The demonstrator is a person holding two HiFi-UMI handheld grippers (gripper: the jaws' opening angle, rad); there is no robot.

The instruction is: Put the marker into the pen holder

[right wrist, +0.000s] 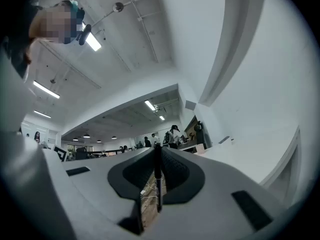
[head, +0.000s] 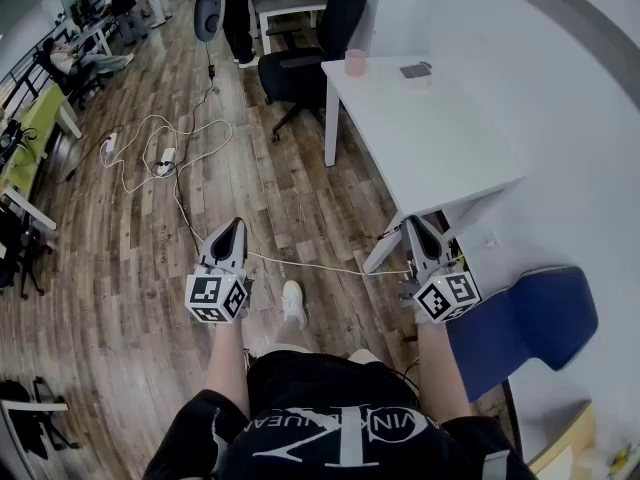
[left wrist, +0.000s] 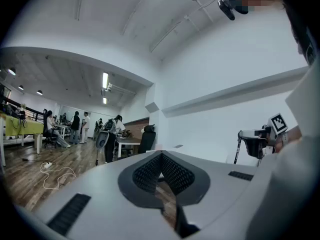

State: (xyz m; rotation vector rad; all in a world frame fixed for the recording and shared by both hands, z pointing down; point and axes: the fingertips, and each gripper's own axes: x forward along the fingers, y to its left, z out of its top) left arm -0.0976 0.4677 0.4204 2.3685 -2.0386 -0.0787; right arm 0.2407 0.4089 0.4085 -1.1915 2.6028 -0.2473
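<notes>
Black printed shirt of the person fills the near edge. Left gripper, clenched on nothing, hangs over the brown wood-plank floor. Right gripper grasps a thin dark marker between its jaws. Far right, a pink cylindrical cup stands on a white rectangular table.

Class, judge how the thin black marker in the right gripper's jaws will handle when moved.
The thin black marker looks straight and rigid, so it probably won't flex. Being so slim, it is likely light. The right gripper holds it along a narrow line, so it may pivot or slip.
</notes>
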